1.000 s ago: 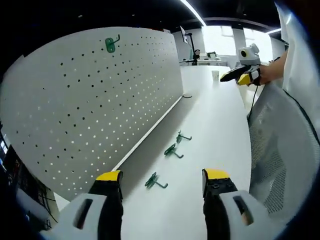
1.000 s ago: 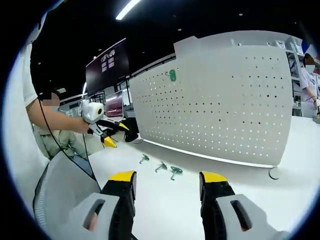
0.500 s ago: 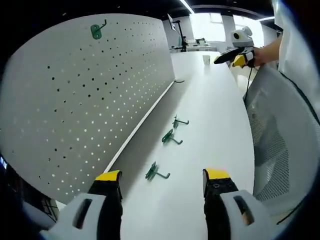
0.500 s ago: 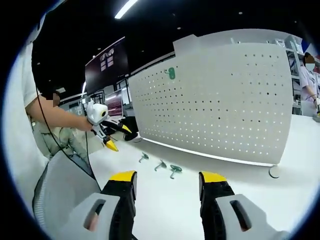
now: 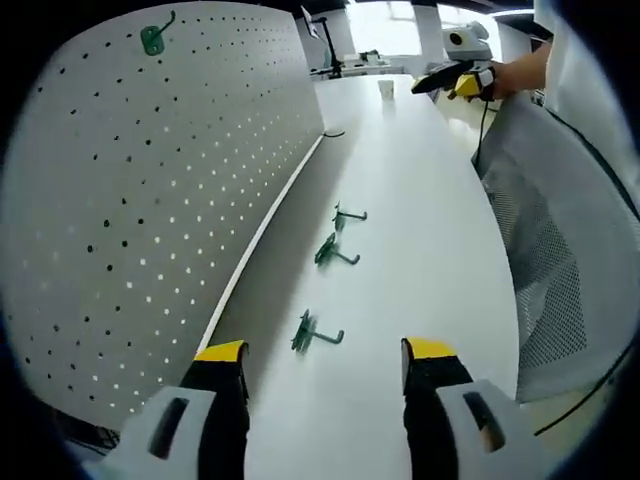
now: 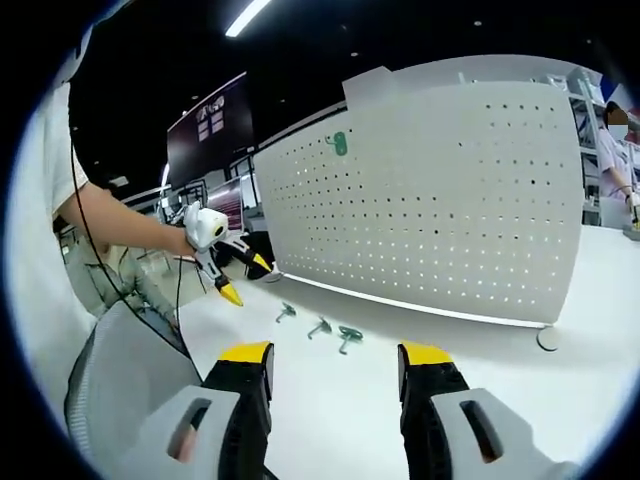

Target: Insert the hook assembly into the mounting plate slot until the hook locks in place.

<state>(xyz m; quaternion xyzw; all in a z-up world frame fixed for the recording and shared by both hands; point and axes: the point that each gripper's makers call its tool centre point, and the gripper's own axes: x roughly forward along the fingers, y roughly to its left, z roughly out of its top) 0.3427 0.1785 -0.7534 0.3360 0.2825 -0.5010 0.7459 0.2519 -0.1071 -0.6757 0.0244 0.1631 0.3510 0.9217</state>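
Green hooks (image 5: 316,333) lie ahead of the left gripper (image 5: 322,362), between its wide, empty jaws; right gripper (image 6: 334,362) jaws likewise, seemingly.

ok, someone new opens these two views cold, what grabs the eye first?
The big white pegboard standing along the table's far edge, with one green hook already hung near its top. Then three loose green hooks lying in a row on the white table in front of it. Both tools are open and empty: the left tool hovers near the closest hook, the right tool is farther back.
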